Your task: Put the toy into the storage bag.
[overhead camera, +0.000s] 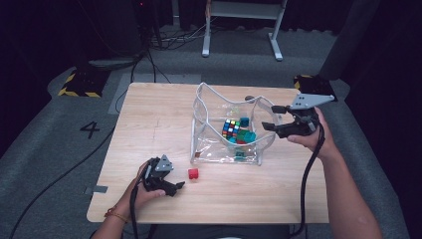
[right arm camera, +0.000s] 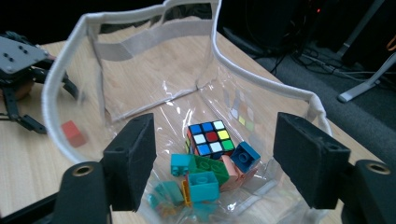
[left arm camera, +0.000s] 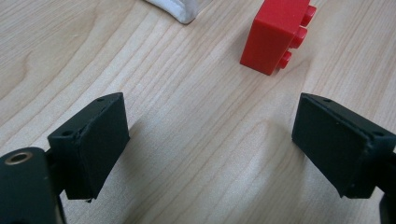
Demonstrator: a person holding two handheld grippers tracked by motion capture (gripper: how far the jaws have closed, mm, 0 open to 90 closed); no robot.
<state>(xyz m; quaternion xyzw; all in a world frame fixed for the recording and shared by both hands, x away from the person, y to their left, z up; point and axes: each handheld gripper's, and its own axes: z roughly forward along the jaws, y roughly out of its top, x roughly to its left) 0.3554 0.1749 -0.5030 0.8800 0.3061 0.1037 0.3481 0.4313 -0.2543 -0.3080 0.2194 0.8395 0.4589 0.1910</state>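
Left gripper view: red brick (left arm camera: 275, 35) lies on the table (left arm camera: 187, 140) just ahead of the left gripper (left arm camera: 210, 144), a bit toward its right jaw, not between the jaws, not touched. Jaws wide apart, nothing in them, hovering low over the wood. Studs on the brick face sideways. A white bag rim (left arm camera: 177, 11) sits further ahead, near the brick.

High view: the red brick (overhead camera: 193, 173) is just beyond the left gripper (overhead camera: 176, 187) tips, with the clear bag (overhead camera: 219, 149) beyond it. Left hand (overhead camera: 144, 191) rests on the table.

Right gripper view: right gripper (right arm camera: 215, 158) is spread open, empty, held above the bag's open top. Below and between its jaws in the bag: a puzzle cube (right arm camera: 210, 136), a blue brick (right arm camera: 245, 157), a green brick (right arm camera: 208, 168), teal bricks (right arm camera: 203, 185), all loosely piled and touching. No pad contacts the bag rim (right arm camera: 261, 84). The red brick (right arm camera: 73, 133) shows through the plastic, far side from this gripper.

High view: right gripper (overhead camera: 272, 117) hangs at the bag's right edge, right hand (overhead camera: 311, 134) behind it.
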